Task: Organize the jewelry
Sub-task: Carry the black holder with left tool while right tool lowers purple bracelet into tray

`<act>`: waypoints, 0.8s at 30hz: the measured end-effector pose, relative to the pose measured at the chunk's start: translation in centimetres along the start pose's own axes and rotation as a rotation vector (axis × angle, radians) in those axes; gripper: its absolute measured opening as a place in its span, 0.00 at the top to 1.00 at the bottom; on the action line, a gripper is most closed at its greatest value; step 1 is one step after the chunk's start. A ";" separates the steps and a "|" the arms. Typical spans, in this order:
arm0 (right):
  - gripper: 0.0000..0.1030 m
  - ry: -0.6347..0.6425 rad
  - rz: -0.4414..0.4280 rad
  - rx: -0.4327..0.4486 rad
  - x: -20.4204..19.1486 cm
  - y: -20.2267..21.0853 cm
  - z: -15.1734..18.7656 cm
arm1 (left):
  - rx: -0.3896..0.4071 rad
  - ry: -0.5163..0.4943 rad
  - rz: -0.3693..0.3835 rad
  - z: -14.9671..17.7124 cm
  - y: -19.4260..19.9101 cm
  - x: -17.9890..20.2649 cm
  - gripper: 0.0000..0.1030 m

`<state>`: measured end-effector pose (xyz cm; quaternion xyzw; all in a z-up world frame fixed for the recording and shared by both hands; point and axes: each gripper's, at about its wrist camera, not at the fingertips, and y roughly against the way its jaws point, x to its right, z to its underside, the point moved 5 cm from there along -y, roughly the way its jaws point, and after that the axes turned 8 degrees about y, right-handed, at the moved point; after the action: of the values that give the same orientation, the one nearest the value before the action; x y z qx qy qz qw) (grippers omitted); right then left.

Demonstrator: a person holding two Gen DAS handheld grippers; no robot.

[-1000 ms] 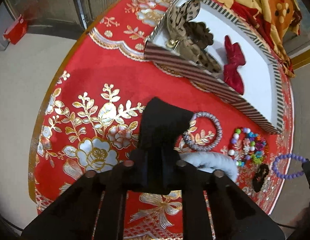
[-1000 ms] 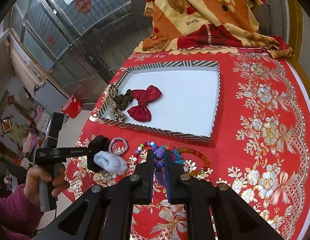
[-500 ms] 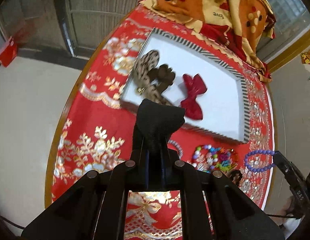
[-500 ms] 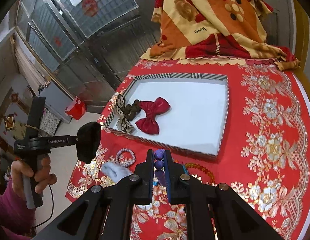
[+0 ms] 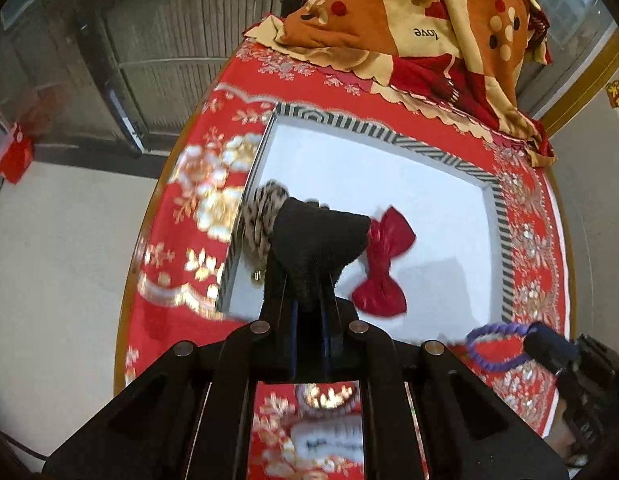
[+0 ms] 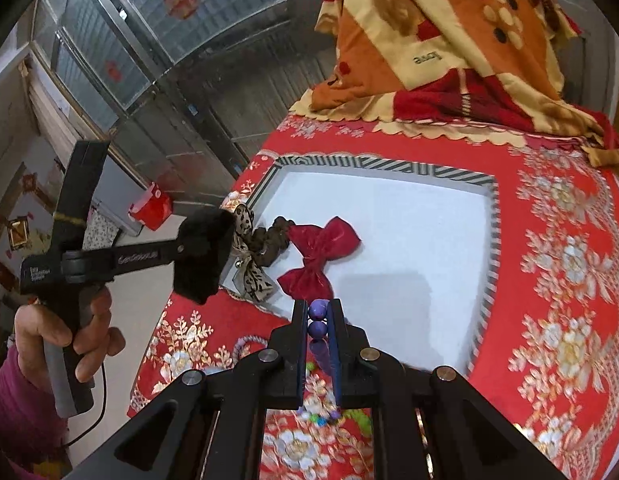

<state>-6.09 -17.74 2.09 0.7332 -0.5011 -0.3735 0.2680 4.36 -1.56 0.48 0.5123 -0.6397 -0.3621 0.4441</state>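
Observation:
My left gripper (image 5: 307, 280) is shut on a black fuzzy scrunchie (image 5: 319, 236) and holds it in the air over the near left corner of the striped white tray (image 5: 389, 136). From the right wrist view the scrunchie (image 6: 205, 254) hangs just left of the tray (image 6: 389, 166). My right gripper (image 6: 318, 314) is shut on a purple bead bracelet (image 6: 318, 318), above the tray's near edge; the bracelet also shows in the left wrist view (image 5: 495, 346). In the tray lie a red bow (image 6: 319, 254), a leopard bow (image 6: 249, 268) and a brown scrunchie (image 6: 273, 244).
On the red floral tablecloth (image 6: 569, 260) near the tray's front lie a white fluffy scrunchie (image 5: 329, 438), a grey beaded bracelet (image 6: 243, 346) and colourful beads (image 6: 321, 416). A folded orange blanket (image 6: 449, 48) lies beyond the tray. The table's left edge drops to the floor.
My left gripper has lifted the black scrunchie off the cloth and carried it toward the tray. My right gripper has risen and advanced to the tray's near edge with the purple bracelet.

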 end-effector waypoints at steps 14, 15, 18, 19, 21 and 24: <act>0.91 -0.129 0.080 -0.123 6.2 -8.9 -1.9 | -0.041 -0.079 -0.058 -8.1 -7.5 1.4 0.93; 0.91 -0.143 0.093 -0.126 6.9 -9.2 -1.9 | -0.047 -0.080 -0.060 -8.6 -8.1 1.4 0.93; 0.91 -0.184 0.103 -0.135 8.5 -10.1 -2.1 | -0.064 -0.078 -0.063 -9.8 -9.6 1.6 0.93; 0.91 -0.189 0.106 -0.138 8.8 -10.3 -2.1 | -0.069 -0.075 -0.063 -10.2 -10.1 1.6 0.93; 0.91 -0.204 0.100 -0.144 9.3 -10.9 -2.1 | -0.083 -0.068 -0.063 -10.8 -11.0 1.5 0.93; 0.91 -0.220 0.097 -0.154 9.7 -11.6 -2.2 | -0.099 -0.067 -0.065 -11.5 -12.1 1.6 0.93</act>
<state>4.02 -22.67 -8.28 0.6400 -0.5321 -0.4757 0.2845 19.08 -5.79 -6.40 0.4980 -0.6186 -0.4242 0.4352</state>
